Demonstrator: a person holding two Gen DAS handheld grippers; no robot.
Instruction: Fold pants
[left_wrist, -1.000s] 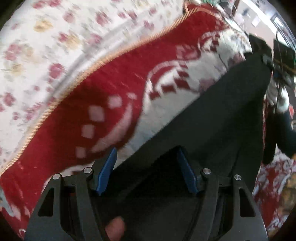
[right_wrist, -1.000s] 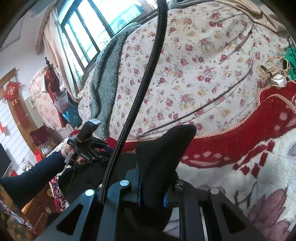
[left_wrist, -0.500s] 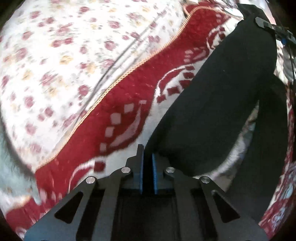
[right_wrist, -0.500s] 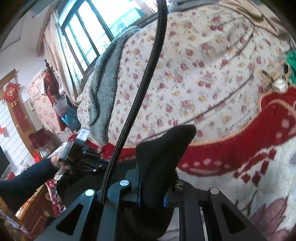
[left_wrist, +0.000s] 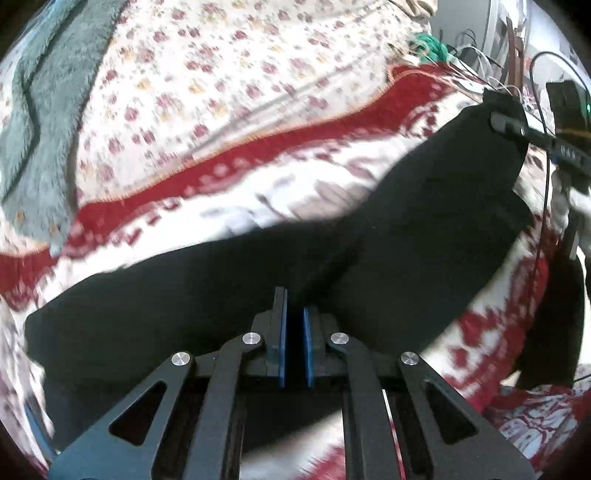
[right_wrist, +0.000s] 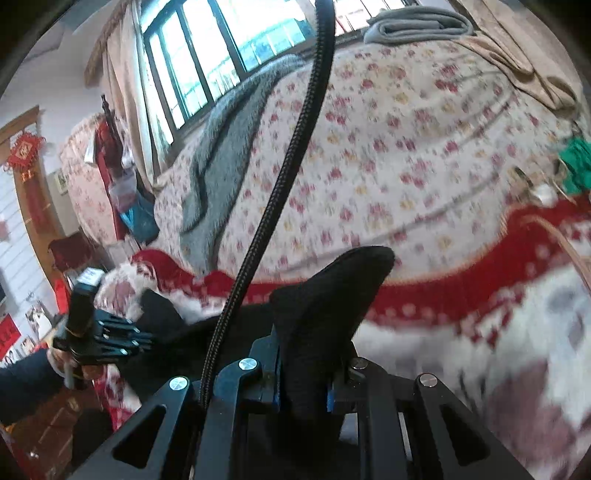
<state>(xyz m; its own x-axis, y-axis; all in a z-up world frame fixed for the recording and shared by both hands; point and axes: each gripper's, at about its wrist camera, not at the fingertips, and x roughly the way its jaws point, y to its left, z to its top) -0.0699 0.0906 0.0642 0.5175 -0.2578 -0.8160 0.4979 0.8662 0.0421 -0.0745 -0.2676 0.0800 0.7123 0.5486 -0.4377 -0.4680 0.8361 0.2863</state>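
Left claw (left_wrist: 294, 332): blue pads nearly together, black pants (left_wrist: 424, 229) cloth pinched in the narrow gap; claw tilted steeply downward. Right claw (right_wrist: 303, 373): jaws clamped on a bunched fold of the same cloth, which stands up between them. Person's dark sleeve (right_wrist: 26, 380) behind the left claw in the right wrist view.

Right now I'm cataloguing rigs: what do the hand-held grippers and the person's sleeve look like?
Each hand-held gripper is a black frame of triangular cut-out linkages with silver pivot bolts and blue pads: left hand-held gripper, right hand-held gripper. A black braided cable rises by the right one. The dark blue sleeve covers the left arm.
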